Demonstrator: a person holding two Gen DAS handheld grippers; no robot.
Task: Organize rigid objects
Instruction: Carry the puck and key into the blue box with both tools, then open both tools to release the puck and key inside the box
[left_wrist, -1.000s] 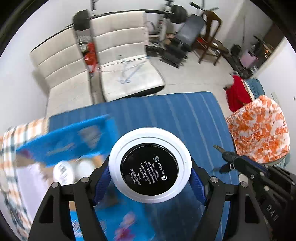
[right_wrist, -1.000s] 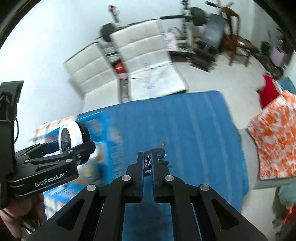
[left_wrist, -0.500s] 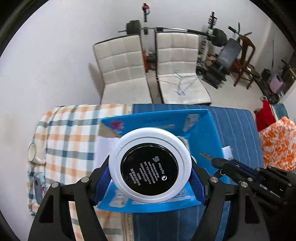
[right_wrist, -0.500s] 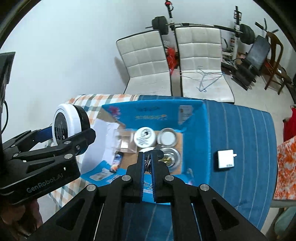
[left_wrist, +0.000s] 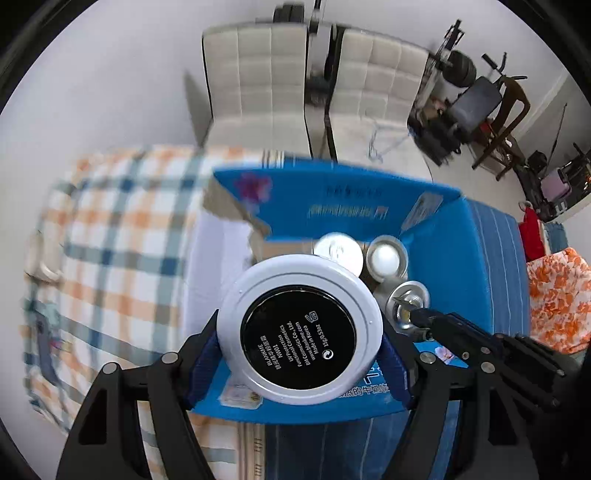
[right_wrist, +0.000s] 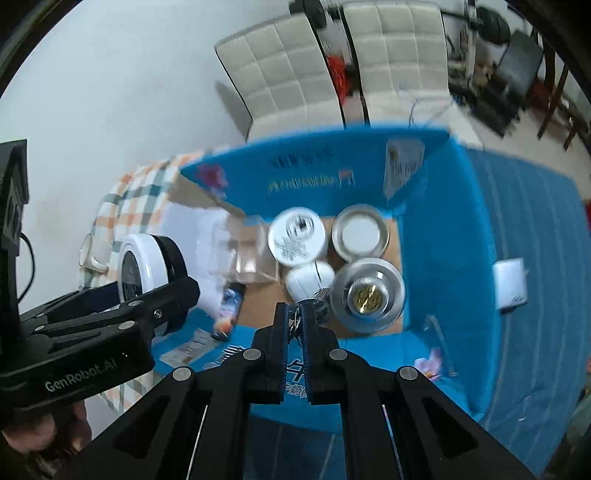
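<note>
White-rimmed round plastic compact (left_wrist: 299, 329), pinched in the left hand-held gripper (left_wrist: 300, 352), has swung over the blue cardboard box (left_wrist: 373, 206). Right view: the right hand-held gripper (right_wrist: 295, 325) pinches a metal key ring (right_wrist: 295, 318) (partly hidden), now above the box floor, so drops look imminent.

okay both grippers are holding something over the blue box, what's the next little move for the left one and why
Probably lower the left gripper toward the bare cardboard floor at the near left of the blue box, then open. Its jaws are shut on the white compact, held above the box's near edge, and the right half is already filled with round tins, so the free spot seems safest.
</note>
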